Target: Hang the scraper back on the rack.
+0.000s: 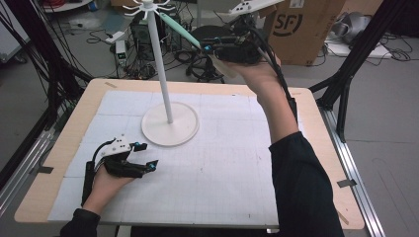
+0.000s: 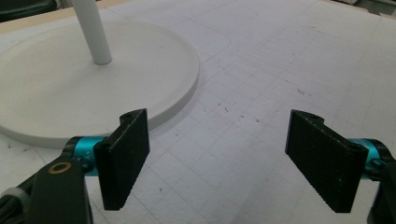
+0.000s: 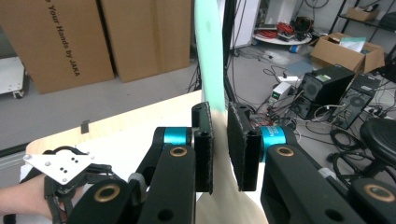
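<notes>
High view shows the right tool (image 1: 210, 48) pinching a mint-green shoehorn (image 1: 180, 28) raised beside the white stand's (image 1: 170, 129) hooks, not yet hung, while the left tool (image 1: 148, 155) rests spread near the surface's left edge.

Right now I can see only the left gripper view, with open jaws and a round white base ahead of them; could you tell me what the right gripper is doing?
Observer: The right gripper is raised above the far side of the table, shut on a mint-green utensil.
Operator: Thank you. Which way does that utensil point?
Observer: Its green end slants up towards the hooks at the top of the white stand. I cannot tell whether it hangs on one.
Operator: And how is my own side placed?
Observer: The left gripper lies low over the white mat, with its hand resting on the mat, on the near side of the stand.
</notes>
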The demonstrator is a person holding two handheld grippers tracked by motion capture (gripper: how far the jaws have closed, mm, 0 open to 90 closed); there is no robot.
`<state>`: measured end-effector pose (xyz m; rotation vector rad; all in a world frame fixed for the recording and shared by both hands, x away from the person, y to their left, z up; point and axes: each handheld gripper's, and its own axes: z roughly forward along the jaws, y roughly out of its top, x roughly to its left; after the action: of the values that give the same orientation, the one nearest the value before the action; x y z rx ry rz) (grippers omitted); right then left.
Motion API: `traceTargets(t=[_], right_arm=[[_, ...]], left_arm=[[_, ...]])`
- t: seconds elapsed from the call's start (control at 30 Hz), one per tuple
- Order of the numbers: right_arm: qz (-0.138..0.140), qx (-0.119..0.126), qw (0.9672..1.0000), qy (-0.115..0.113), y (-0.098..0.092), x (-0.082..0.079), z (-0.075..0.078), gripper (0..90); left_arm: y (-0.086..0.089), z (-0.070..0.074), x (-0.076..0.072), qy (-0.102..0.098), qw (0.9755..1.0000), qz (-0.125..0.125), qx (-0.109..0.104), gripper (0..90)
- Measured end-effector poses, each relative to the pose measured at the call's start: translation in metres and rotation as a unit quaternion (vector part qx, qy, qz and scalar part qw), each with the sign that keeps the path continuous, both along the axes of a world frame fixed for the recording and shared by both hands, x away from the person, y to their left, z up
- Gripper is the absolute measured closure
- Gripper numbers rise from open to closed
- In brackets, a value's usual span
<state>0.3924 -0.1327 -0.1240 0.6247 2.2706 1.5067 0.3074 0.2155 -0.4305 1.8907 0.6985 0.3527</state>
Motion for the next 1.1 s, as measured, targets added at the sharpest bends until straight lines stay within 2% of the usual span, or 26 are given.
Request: traceTargets(t=[0.17,0.27,0.33,0.53,0.67,0.8,0.93,1.1], right_arm=[[-0.004,-0.003,1.0000,0.004,0.005,0.004,-0.004,80.6],[-0.006,-0.014,0.9999,0.004,0.009,0.006,-0.008,77.7],[-0.007,-0.010,0.9999,0.006,0.008,0.007,-0.012,68.4],[-0.008,-0.004,0.9999,0.008,-0.006,0.008,-0.031,51.0],[0.000,0.001,0.9999,0.014,-0.022,0.004,-0.055,40.5],[0.009,0.005,0.9999,0.014,-0.043,-0.005,-0.087,30.6],[0.008,-0.002,0.9999,0.013,-0.068,-0.018,-0.120,26.2],[-0.002,0.009,0.9998,0.016,-0.100,-0.040,-0.157,23.4]], left_arm=[[0.000,0.000,0.000,0.000,1.0000,0.000,0.001,22.5],[0.000,0.000,-0.001,0.000,1.0000,0.002,-0.002,22.4],[0.001,0.001,-0.001,0.000,1.0000,0.001,-0.002,22.4],[0.004,0.001,-0.002,0.000,1.0000,0.003,0.000,22.3],[0.007,0.002,-0.002,-0.001,1.0000,0.008,-0.003,22.2],[0.012,0.003,-0.003,-0.003,0.9998,0.018,-0.007,22.2],[0.017,0.004,-0.003,-0.006,0.9995,0.028,-0.009,22.2],[0.022,0.005,-0.004,-0.010,0.9990,0.043,-0.004,22.2]])
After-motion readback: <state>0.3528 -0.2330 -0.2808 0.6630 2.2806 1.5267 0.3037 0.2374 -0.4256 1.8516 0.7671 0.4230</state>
